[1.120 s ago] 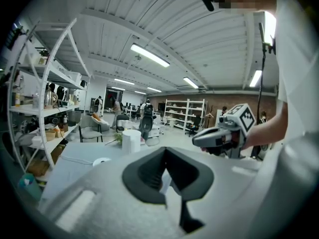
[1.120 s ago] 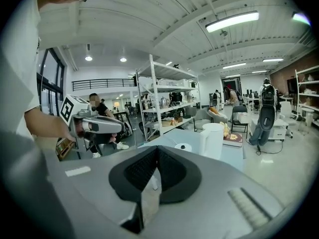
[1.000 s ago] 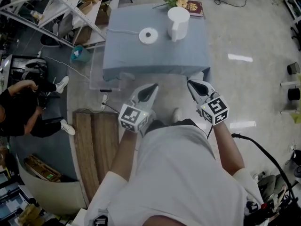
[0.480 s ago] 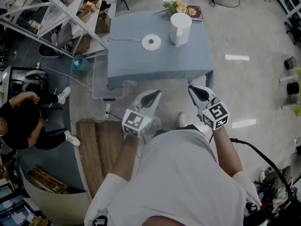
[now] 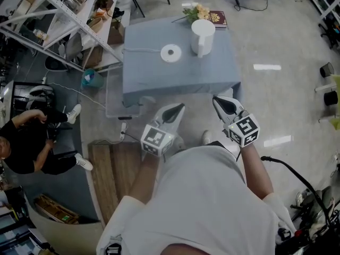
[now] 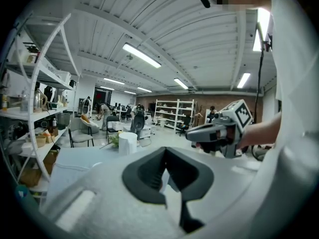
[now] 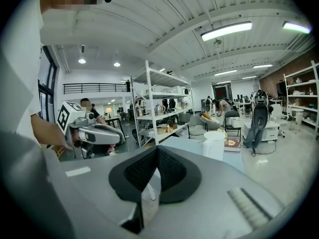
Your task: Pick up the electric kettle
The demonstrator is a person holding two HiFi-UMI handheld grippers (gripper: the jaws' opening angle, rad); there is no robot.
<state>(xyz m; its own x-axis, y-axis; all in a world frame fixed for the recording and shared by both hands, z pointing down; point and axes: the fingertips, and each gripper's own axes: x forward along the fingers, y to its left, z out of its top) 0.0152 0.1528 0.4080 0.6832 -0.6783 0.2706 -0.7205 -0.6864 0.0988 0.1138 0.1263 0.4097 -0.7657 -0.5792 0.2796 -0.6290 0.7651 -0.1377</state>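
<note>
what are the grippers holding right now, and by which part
Nothing. The left gripper and right gripper are both shut and empty; the kettle stands untouched on the table.

Item 1. In the head view your shirt fills the 6 o'clock half and hides most of your legs and the floor under you.

Item 2. The electric kettle, toward 12 o'clock on the table, is too small for you to tell lid or switch. In the right gripper view the body of the right gripper covers its lower part.

Item 3. In the left gripper view the body of the left gripper covers the table's near half.

Item 4. The book title is unreadable.

Item 5. The seated person at 9 o'clock is cut by the frame edge.

Item 6. The cord cannot be traced past the table's 9 o'clock edge.
</note>
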